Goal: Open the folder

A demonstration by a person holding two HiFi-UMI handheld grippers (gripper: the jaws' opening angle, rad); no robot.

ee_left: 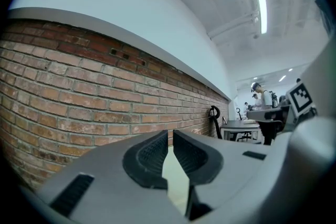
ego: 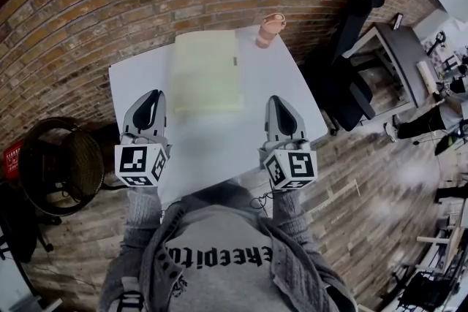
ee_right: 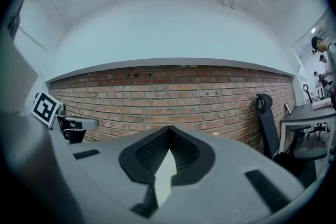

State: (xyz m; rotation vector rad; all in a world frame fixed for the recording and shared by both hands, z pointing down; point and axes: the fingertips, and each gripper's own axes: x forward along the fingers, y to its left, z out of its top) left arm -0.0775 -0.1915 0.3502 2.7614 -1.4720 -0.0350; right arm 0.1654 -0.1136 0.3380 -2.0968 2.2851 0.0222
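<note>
The pale yellow folder (ego: 208, 71) lies closed and flat on the white tabletop (ego: 219, 139), towards the edge nearest the brick wall (ee_right: 173, 94). Just beyond the folder's right far corner stands a pink cup (ego: 269, 31). On the person's side of the folder, both tongs hover over the tabletop, well apart from it and touching nothing. The left gripper (ego: 155, 93) sits off the folder's near left corner, its tongs narrowed to a thin slit with nothing in it. The right gripper (ego: 276, 100) sits off the folder's near right corner, its tongs closed tip to tip and empty.
</note>
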